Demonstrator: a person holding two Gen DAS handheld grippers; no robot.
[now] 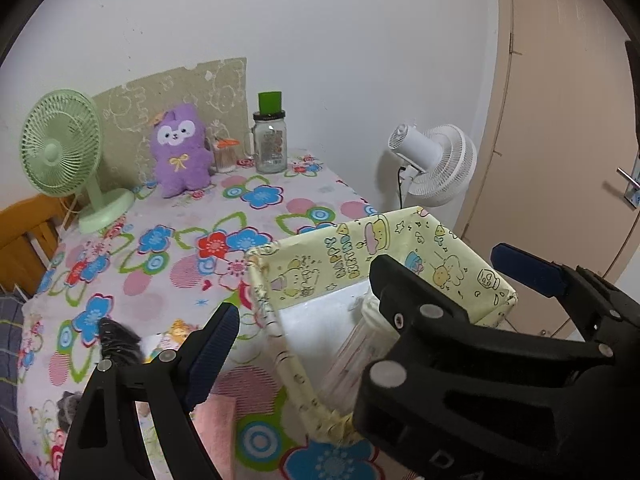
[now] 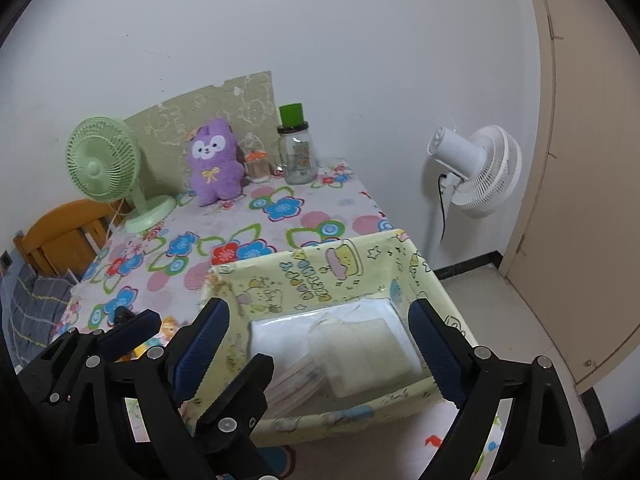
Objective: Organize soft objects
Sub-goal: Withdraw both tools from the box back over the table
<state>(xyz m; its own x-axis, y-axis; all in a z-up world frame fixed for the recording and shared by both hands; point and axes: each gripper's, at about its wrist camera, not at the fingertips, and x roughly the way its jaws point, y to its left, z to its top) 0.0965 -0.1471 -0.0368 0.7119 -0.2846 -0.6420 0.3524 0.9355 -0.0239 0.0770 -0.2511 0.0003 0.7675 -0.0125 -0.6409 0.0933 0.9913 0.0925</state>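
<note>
Here both grippers hover over the near edge of the table with their jaws apart and nothing between them. The right gripper [image 2: 320,344] spans the open top of the box [image 2: 304,276], a paper-covered carton standing at the table's near right corner. Inside lie pale folded things, a wrapped pack [image 2: 360,344] among them; what exactly they are I cannot tell. The left gripper [image 1: 372,308] sits just left of the right one, one finger outside the box's left wall, the other well off to the right.

Left of the box, on the flowered cloth [image 1: 224,216], a small dark furry thing [image 1: 118,340] and a pink cloth [image 1: 218,420] lie near the left gripper's finger, both partly hidden.

Farther back, against the wall, the purple plush [image 1: 180,152] sits upright between a green fan [image 1: 60,152] and a jar [image 1: 270,140].

By my reading, something has just gone into the box and a fresh pick is due. The next move calls for swinging a gripper left to one of the loose soft pieces, or reaching far back for the plush, and closing gently on its body.
</note>
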